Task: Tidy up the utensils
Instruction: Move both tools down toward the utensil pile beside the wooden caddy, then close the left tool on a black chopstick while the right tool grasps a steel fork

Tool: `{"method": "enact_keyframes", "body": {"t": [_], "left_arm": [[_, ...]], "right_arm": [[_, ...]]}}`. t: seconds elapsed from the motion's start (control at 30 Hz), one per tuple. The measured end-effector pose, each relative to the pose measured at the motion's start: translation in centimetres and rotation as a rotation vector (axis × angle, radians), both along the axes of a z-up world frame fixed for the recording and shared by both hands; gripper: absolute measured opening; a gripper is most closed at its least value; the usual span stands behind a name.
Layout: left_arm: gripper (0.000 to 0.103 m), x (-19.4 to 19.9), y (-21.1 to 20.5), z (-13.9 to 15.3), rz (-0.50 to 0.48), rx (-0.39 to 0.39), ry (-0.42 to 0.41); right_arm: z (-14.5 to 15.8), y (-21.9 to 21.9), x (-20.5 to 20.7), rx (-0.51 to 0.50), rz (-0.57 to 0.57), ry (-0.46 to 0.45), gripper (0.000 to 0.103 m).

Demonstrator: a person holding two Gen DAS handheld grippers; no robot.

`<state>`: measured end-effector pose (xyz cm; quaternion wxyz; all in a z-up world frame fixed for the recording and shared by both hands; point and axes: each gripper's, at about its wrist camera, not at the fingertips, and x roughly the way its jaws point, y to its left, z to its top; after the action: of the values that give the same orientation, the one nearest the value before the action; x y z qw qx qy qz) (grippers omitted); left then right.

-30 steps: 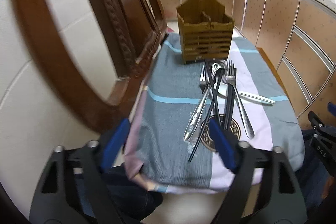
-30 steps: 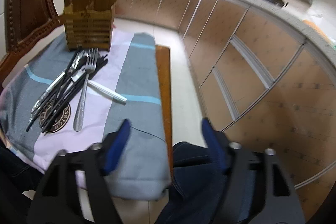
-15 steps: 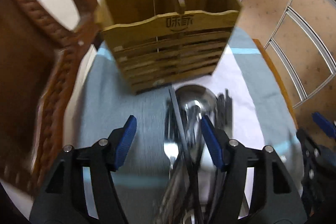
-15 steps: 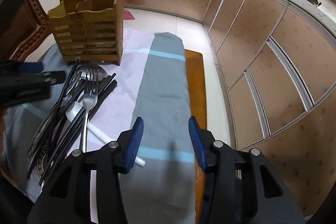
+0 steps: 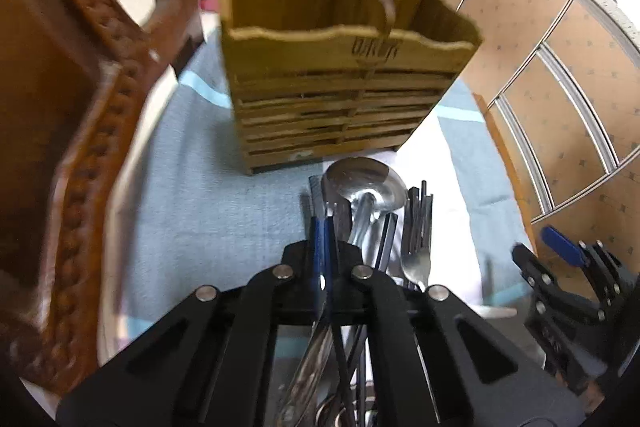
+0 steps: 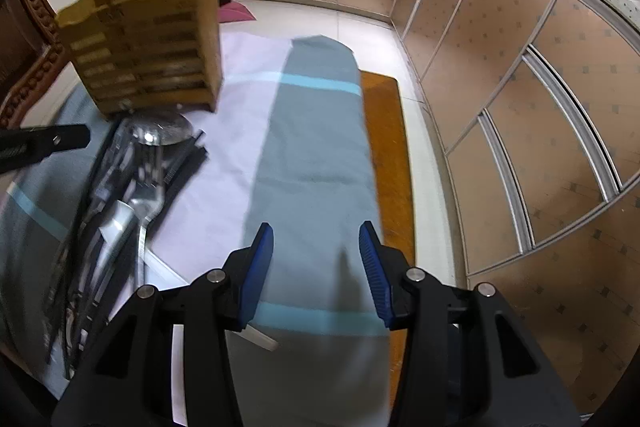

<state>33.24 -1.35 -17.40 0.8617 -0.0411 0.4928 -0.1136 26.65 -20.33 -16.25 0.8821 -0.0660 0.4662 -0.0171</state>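
Biggest change vs half a sec ago: the left tool [image 5: 323, 227], lower centre of left wrist view, has gone from spread wide to clenched, blue pads pressed together on a black chopstick [image 5: 320, 195] at the left edge of the utensil pile [image 5: 376, 227]. Chopstick tip pokes up past the pads toward the wooden holder [image 5: 340, 95], which fills upper centre of frame, a bit closer and blurred. Holder sits on the striped cloth [image 5: 208, 203] over the counter [image 6: 386, 147]; carved wood chair back [image 5: 80, 99] runs down the left side. Cabinets [image 5: 560, 67] curve along the right.

Right tool [image 6: 316, 267], bottom centre of right wrist view, is released, pads further apart than before, nothing between them, hovering over the grey stripe of cloth. It points fwd past the holder [image 6: 148, 47] in upper left. Pile incl. big spoon [image 6: 160, 131] and fork [image 6: 146, 211] lies left of frame, just in front of holder. Left tool's tip shows at mid-left edge.
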Motion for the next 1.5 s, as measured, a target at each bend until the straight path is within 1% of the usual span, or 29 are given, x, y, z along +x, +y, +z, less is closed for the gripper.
{"method": "enact_keyframes", "body": {"t": [0.1, 0.2, 0.27, 0.3, 0.33, 0.4, 0.53, 0.57, 0.6, 0.63, 0.67, 0.7, 0.8, 0.93, 1.0, 1.03, 1.07, 1.1, 1.13, 1.23, 1.27, 1.33, 1.4, 1.5], "left_arm": [[0.002, -0.7, 0.6, 0.5, 0.005, -0.001, -0.02], [0.002, -0.8, 1.6, 0.0, 0.014, -0.01, -0.003], [0.003, -0.7, 3.5, -0.4, 0.03, -0.015, 0.009], [0.006, -0.6, 3.9, -0.5, 0.037, -0.012, 0.012], [0.008, -0.6, 4.2, -0.5, 0.044, -0.01, 0.014], [0.019, -0.4, 4.6, -0.8, 0.056, -0.003, 0.017], [0.028, -0.3, 5.2, -0.9, 0.069, 0.019, 0.019], [0.03, -0.1, 5.0, -1.3, 0.071, 0.024, 0.019], [0.031, 0.1, 4.9, -1.4, 0.072, 0.027, 0.02], [0.032, 0.1, 4.9, -1.5, 0.072, 0.029, 0.022], [0.034, 0.3, 4.8, -1.8, 0.074, 0.031, 0.023], [0.037, 0.4, 4.8, -1.9, 0.076, 0.033, 0.024], [0.04, 0.8, 4.5, -2.4, 0.082, 0.044, 0.03], [0.041, 1.1, 4.2, -3.0, 0.08, 0.06, 0.04], [0.04, 1.4, 3.9, -3.4, 0.078, 0.068, 0.048], [0.038, 1.6, 3.8, -3.5, 0.077, 0.071, 0.052], [0.032, 1.8, 3.6, -3.8, 0.075, 0.076, 0.058], [0.029, 2.0, 3.4, -4.2, 0.071, 0.081, 0.065], [0.028, 2.3, 3.2, -4.4, 0.068, 0.085, 0.071], [0.026, 3.2, 2.5, -5.2, 0.067, 0.112, 0.082], [0.026, 3.4, 2.2, -5.4, 0.071, 0.132, 0.079], [0.026, 3.8, 2.0, -5.8, 0.076, 0.136, 0.099], [0.03, 4.1, 1.5, -6.0, 0.078, 0.146, 0.093], [0.031, 4.3, 1.1, -6.1, 0.067, 0.161, 0.086]], "right_arm": [[0.6, 1.9, 1.2, 0.019, 0.042, -0.019, 0.046], [0.5, 3.7, 2.8, 0.066, 0.106, -0.014, 0.046], [0.4, 4.9, 4.1, 0.097, 0.146, -0.011, 0.051], [0.3, 5.4, 4.6, 0.101, 0.159, -0.012, 0.056], [0.1, 6.1, 5.1, 0.107, 0.177, -0.007, 0.058], [-0.2, 6.9, 5.9, 0.106, 0.205, 0.009, 0.059], [-1.2, 7.1, 7.1, 0.153, 0.246, 0.076, 0.058], [-1.3, 6.9, 7.2, 0.171, 0.25, 0.088, 0.056], [-1.5, 6.7, 7.3, 0.196, 0.258, 0.102, 0.047], [-1.5, 6.4, 7.4, 0.221, 0.269, 0.114, 0.034], [-1.5, 6.1, 7.4, 0.233, 0.27, 0.118, 0.028], [-1.4, 6.0, 7.3, 0.233, 0.266, 0.119, 0.027], [-0.8, 5.1, 6.9, 0.24, 0.264, 0.116, 0.026], [0.1, 4.2, 5.5, 0.224, 0.239, 0.109, 0.022], [0.4, 2.8, 4.8, 0.203, 0.203, 0.106, 0.021], [0.4, 1.9, 4.6, 0.195, 0.182, 0.104, 0.021], [0.4, 1.3, 4.5, 0.195, 0.168, 0.106, 0.021], [0.2, 0.5, 4.3, 0.2, 0.155, 0.109, 0.021], [-0.4, 0.0, 4.2, 0.207, 0.149, 0.111, 0.021], [-0.7, -1.4, 4.4, 0.226, 0.123, 0.124, 0.023], [-0.7, -1.6, 4.4, 0.236, 0.118, 0.123, 0.024], [-0.2, -3.0, 4.3, 0.277, 0.115, 0.116, 0.026], [-0.2, -3.4, 4.4, 0.31, 0.123, 0.109, 0.026], [-0.7, -3.3, 4.8, 0.365, 0.157, 0.113, 0.026]]}}
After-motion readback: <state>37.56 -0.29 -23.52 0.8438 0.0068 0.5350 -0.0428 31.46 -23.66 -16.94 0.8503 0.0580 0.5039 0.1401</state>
